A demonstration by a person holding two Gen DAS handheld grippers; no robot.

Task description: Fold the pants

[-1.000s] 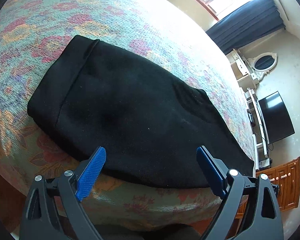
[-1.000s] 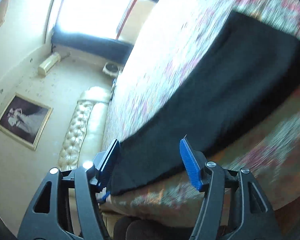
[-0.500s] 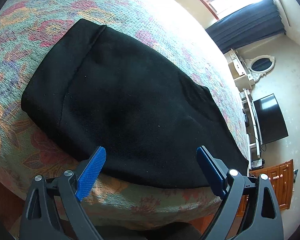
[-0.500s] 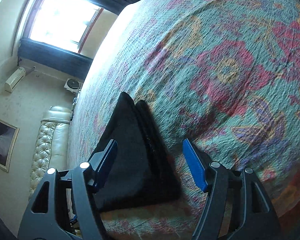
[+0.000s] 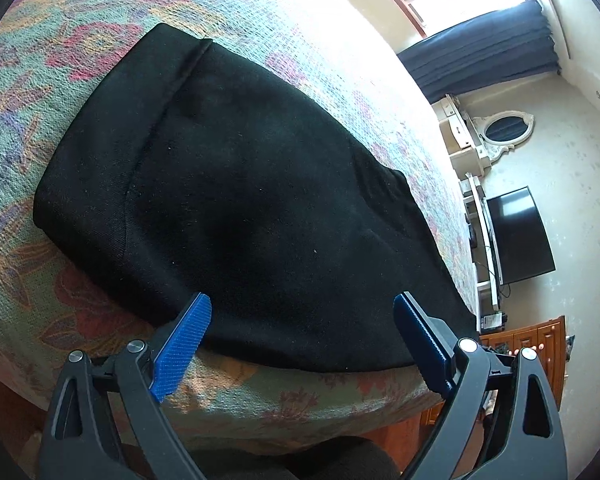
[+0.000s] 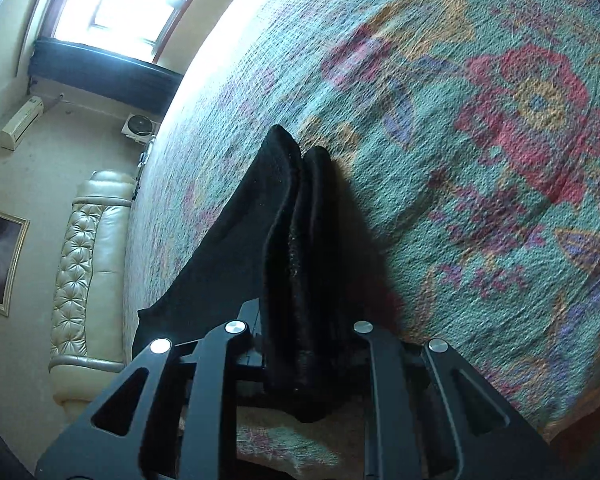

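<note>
Pinching the pants (image 6: 300, 280), the right gripper (image 6: 304, 360) has just closed — left gripper (image 5: 300, 340) gapes.

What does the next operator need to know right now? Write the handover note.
Right gripper: jaws have just been closing and now pinch a bunched end of the black pants.
Left gripper: jaws open, hanging over the near edge of the pants, gripping nothing.
Pants: lying flat along the near side of the bed on the flowered bedspread.
Done: one end gripped.
Left: probably grip the near edge with the left gripper, then lift and fold the pants over.
</note>
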